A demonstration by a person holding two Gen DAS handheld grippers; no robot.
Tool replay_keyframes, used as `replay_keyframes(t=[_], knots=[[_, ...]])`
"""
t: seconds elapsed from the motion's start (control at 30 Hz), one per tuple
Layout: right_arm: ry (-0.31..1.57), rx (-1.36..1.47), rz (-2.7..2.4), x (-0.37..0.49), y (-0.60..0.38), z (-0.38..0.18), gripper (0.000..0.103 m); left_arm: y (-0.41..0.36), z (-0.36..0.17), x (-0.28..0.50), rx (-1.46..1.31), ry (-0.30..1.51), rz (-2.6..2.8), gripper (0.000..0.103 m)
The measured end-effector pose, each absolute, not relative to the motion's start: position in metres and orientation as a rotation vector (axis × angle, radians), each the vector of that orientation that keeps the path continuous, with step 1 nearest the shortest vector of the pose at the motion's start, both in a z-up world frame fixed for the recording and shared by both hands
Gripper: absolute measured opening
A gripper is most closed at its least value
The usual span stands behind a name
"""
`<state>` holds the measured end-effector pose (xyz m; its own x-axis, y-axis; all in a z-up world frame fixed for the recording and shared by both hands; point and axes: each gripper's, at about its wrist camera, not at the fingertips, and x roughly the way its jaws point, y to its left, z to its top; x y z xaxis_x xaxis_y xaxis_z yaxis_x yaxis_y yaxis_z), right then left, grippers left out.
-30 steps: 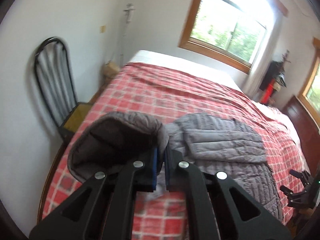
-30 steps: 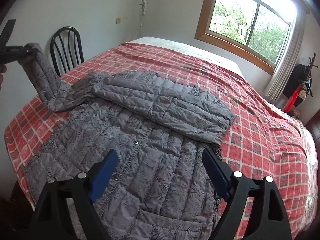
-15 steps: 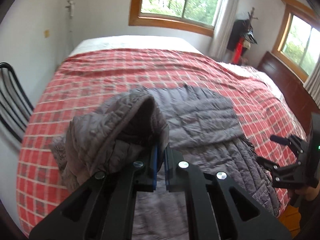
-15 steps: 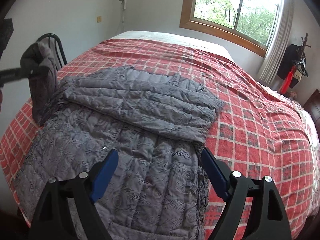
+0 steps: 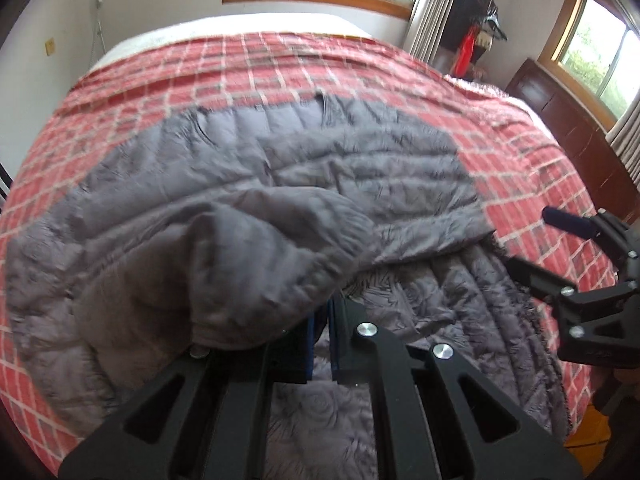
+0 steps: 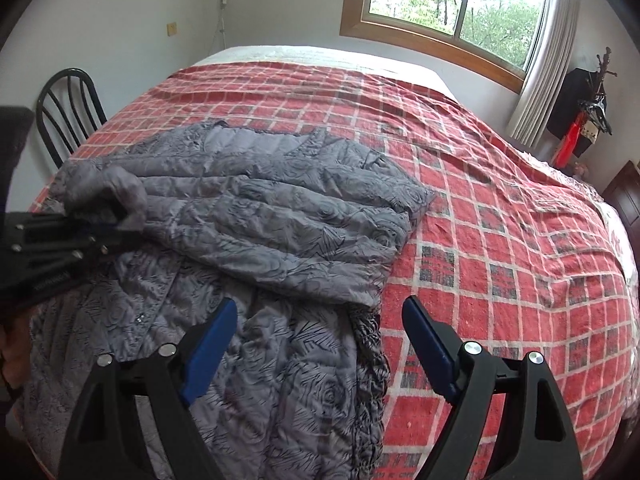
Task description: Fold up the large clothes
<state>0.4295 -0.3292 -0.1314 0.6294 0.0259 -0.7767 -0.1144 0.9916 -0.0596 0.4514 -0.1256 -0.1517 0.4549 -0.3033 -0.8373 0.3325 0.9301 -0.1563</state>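
A large grey quilted jacket (image 6: 248,240) lies on the red plaid bed (image 6: 500,240), one sleeve folded across its chest. My left gripper (image 5: 322,324) is shut on the cuff of the other sleeve (image 5: 256,264) and holds it over the jacket's body; it also shows at the left of the right wrist view (image 6: 116,222). My right gripper (image 6: 316,344) is open and empty, above the jacket's lower right edge, and appears at the right of the left wrist view (image 5: 532,240).
A black metal chair (image 6: 68,108) stands left of the bed by the wall. A dark wooden cabinet (image 5: 568,120) stands on the right. Windows (image 6: 456,4) lie beyond the bed's far end.
My left gripper has carried the sleeve from the bed's left edge rightward and down over the jacket's body. My right gripper has stayed open near the jacket's lower right edge.
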Motion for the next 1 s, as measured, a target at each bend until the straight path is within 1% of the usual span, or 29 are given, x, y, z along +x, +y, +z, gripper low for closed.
replay_keyframes(t=[0.1,0.23,0.27,0.3,0.33,0.37,0.4,0.43,0.57,0.73,0.77,0.83,0.87,0.93,1.0], knots=[[0.899,-0.111,0.077,0.434,-0.329,-0.136,0.084,-0.129,-0.168,0.458,0.041,1.057,-0.388,0.004],[0.923,-0.074,0.102,0.440,-0.330,-0.140,0.084,-0.129,-0.172,0.459,0.039,1.057,-0.388,0.006],[0.930,-0.054,0.117,0.441,-0.330,-0.139,0.084,-0.130,-0.170,0.457,0.048,1.057,-0.393,0.009],[0.938,-0.036,0.130,0.442,-0.329,-0.139,0.084,-0.130,-0.168,0.455,0.050,1.055,-0.413,0.017],[0.949,-0.005,0.157,0.443,-0.327,-0.138,0.083,-0.128,-0.163,0.452,0.030,1.046,-0.449,0.048],[0.959,0.024,0.189,0.445,-0.324,-0.136,0.078,-0.126,-0.158,0.449,0.009,1.030,-0.469,0.079],[0.967,0.054,0.222,0.447,-0.320,-0.133,0.075,-0.122,-0.150,0.444,-0.009,0.993,-0.472,0.087],[0.974,0.075,0.245,0.449,-0.316,-0.131,0.071,-0.118,-0.142,0.439,-0.018,0.955,-0.474,0.088],[0.983,0.197,0.356,0.460,-0.298,-0.119,0.071,-0.106,-0.129,0.425,-0.014,0.929,-0.515,0.088],[1.002,0.213,0.468,0.474,-0.259,-0.113,0.072,-0.071,-0.126,0.411,-0.025,0.942,-0.492,0.088],[1.020,0.229,0.495,0.478,-0.250,-0.115,0.076,-0.059,-0.124,0.407,-0.020,0.934,-0.462,0.089],[1.044,0.279,0.542,0.487,-0.238,-0.120,0.080,-0.043,-0.121,0.402,-0.041,0.935,-0.457,0.089],[1.056,0.306,0.558,0.491,-0.233,-0.122,0.085,-0.034,-0.120,0.399,-0.053,0.934,-0.455,0.089],[1.096,0.367,0.546,0.500,-0.227,-0.131,0.089,-0.022,-0.118,0.396,-0.065,0.929,-0.451,0.089],[1.124,0.388,0.538,0.506,-0.224,-0.138,0.089,-0.013,-0.118,0.397,-0.073,0.931,-0.448,0.089]])
